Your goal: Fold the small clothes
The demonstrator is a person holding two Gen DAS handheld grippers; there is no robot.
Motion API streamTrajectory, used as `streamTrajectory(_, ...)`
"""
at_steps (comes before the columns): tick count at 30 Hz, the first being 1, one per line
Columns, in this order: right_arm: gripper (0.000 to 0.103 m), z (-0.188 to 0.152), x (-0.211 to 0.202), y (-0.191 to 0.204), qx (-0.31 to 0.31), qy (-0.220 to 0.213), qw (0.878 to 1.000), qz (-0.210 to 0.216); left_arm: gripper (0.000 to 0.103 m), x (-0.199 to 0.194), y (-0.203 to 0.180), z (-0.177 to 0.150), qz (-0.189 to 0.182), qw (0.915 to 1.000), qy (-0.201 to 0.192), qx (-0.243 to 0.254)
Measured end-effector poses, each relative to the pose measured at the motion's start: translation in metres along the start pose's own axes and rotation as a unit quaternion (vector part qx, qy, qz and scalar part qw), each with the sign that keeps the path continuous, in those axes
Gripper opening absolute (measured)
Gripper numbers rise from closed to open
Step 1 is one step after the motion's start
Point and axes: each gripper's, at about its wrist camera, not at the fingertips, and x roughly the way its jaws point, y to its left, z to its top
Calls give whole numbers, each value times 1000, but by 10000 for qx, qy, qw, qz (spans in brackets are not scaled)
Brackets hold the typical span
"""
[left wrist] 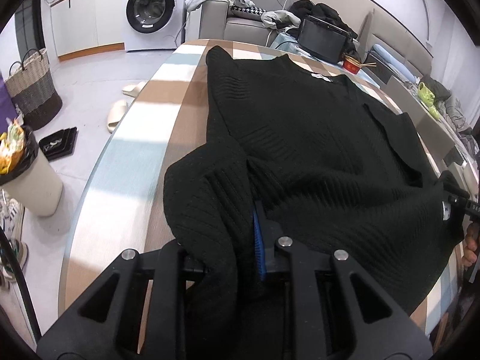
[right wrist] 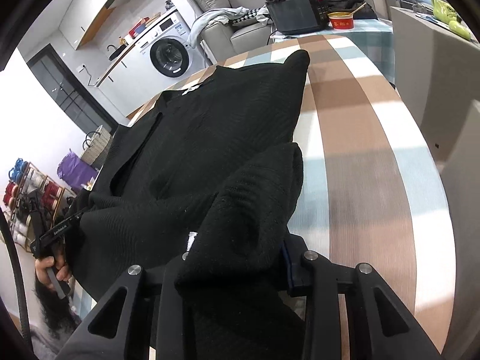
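Left wrist view: the black ribbed-knit sweater (left wrist: 300,138) lies spread on the surface (left wrist: 126,186), which wears a checked cloth of brown, white and pale blue blocks. Its long axis runs away from the camera, with the neck and its white label at the far end and the hem nearest. The left claw (left wrist: 237,258) is clenched on a bunched-up fold of the near hem — the knit fills the gap right up against the blue pad. At the right edge the right claw (left wrist: 456,207) meets the other hem corner, though this view doesn't show its grip. On the floor there's a pale bin (left wrist: 30,180) stuffed with wrappers, a woven two-tone basket (left wrist: 31,90), slippers and a white washing machine (left wrist: 153,9).

Right wrist view: same sweater (right wrist: 210,138), collar pointing off to the upper left, one shoulder corner poking up at the top. The right claw (right wrist: 237,265) is grasping a thick hump of the hem, fabric draped over its fingers. Far back sit a dark appliance (right wrist: 295,13) and a red bowl (right wrist: 342,21) with a stick in it — contents not visible.
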Motion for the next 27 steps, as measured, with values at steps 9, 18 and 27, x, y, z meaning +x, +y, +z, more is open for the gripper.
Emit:
streamTrajectory(9,52,-17,-28,-3,145,-277,9995,-33,59,-48,26,-29,339,9988,-149,-314)
streamTrajectory(18,61,-36,-63,-18,173,-559,9982,117,62,-79,60,-50,92,9973,-168,-715)
streamTrajectory(27,61,-48,-58,-22,140,-433,9986,257,6,-89,37,-68,-320,9987,-298,-270)
